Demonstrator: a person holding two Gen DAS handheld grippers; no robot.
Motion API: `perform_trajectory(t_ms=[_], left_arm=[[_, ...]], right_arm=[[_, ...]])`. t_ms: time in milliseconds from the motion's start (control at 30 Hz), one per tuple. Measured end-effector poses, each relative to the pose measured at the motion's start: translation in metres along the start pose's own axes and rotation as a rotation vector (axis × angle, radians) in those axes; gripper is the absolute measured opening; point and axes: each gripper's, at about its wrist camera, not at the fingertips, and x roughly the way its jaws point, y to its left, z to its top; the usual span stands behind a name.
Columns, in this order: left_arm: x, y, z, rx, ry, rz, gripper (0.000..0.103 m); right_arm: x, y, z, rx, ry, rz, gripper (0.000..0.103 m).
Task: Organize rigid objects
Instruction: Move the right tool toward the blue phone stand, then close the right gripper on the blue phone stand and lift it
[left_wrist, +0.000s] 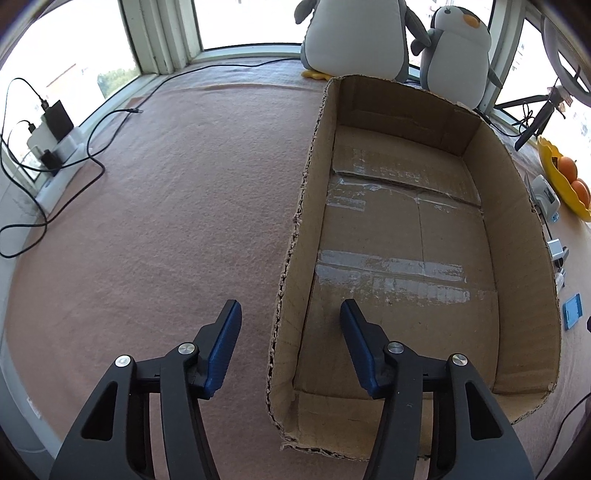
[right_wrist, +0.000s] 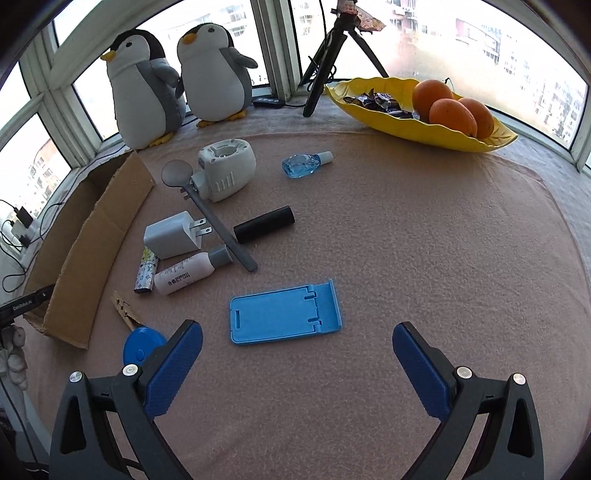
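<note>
An empty cardboard box (left_wrist: 402, 221) lies on the pink cloth. My left gripper (left_wrist: 290, 303) straddles the box's left wall, with the pads clear of the wall on both sides. The right wrist view shows the box (right_wrist: 99, 236) at the left, with loose items beside it: a white charger plug (right_wrist: 171, 234), a grey spoon (right_wrist: 218, 221), a black cylinder (right_wrist: 264, 223), a white bottle (right_wrist: 188, 273), a white device (right_wrist: 225, 170) and a clear blue bottle (right_wrist: 304, 164). My right gripper (right_wrist: 297, 326) hangs open just in front of a flat blue phone stand (right_wrist: 284, 314).
Two plush penguins (right_wrist: 177, 85) stand by the window. A yellow dish (right_wrist: 417, 114) with oranges and a tripod (right_wrist: 328, 55) are at the back right. A blue disc (right_wrist: 140, 345) and a clothespin (right_wrist: 123, 308) lie near my right gripper. A power strip (left_wrist: 59, 147) with cables lies left.
</note>
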Motion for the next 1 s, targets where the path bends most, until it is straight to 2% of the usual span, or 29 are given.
perform_trajectory(t_ms=[367,633,733,800,867,1000], left_arm=[[0.0,0.0,0.0,0.005,-0.002,-0.005,0.055],[0.0,0.0,0.0,0.003,-0.003,-0.007,0.055],[0.0,0.0,0.0,0.003,-0.003,-0.007,0.055],[0.0,0.0,-0.001,0.003,-0.003,-0.007,0.055],[0.0,0.0,-0.001,0.003,-0.003,-0.007,0.055],[0.0,0.0,-0.001,0.003,-0.003,-0.007,0.055]], right_arm=[[0.028,0.014,0.009,-0.115,0.077,-0.022,0.102],[0.043,0.026,0.007,-0.216,0.127,-0.112,0.102],[0.045,0.027,0.008,-0.218,0.135,-0.112,0.102],[0.046,0.026,0.009,-0.212,0.145,-0.095,0.098],[0.048,0.024,0.01,-0.193,0.158,-0.06,0.09],[0.048,0.023,0.009,-0.19,0.16,-0.039,0.085]])
